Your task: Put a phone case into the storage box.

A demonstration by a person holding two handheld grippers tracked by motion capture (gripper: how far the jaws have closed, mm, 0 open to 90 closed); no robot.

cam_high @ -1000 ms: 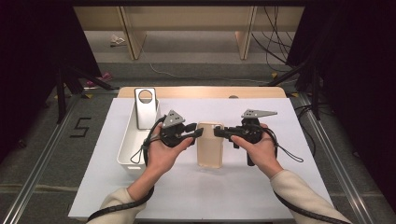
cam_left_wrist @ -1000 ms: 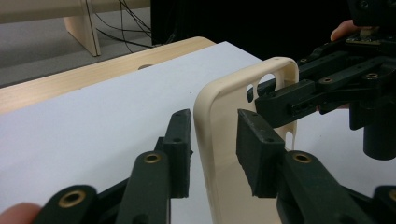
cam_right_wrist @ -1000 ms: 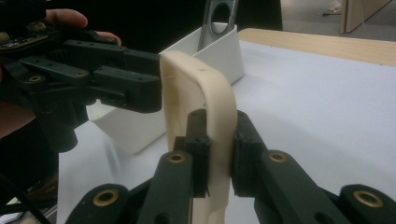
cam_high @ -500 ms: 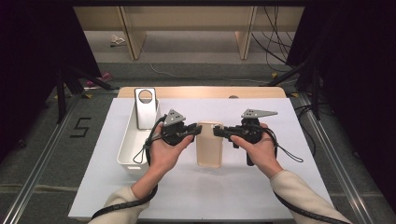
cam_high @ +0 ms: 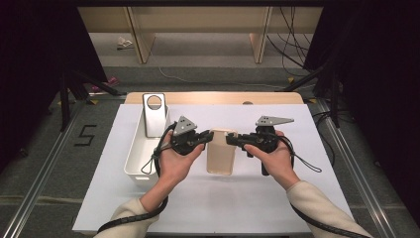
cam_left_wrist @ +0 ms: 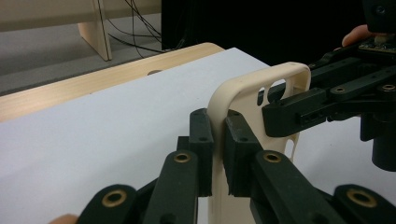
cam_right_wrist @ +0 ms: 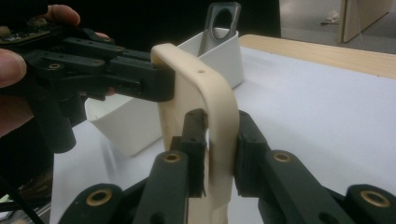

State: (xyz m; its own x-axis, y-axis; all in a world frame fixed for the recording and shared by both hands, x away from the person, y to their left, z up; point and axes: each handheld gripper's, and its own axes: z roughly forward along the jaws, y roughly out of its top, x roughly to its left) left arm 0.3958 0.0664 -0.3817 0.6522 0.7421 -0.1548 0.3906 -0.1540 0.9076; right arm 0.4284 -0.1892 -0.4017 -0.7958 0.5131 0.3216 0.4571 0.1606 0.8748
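Left fingers (cam_left_wrist: 215, 154) tighter on case (cam_high: 221, 151), bin (cam_high: 134, 161) beside.

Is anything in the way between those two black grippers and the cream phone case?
Nothing visible is. The left gripper is already clamped on one side edge of the cream rubbery phone case, its jaws having just closed, and the right gripper pinches the opposite edge.
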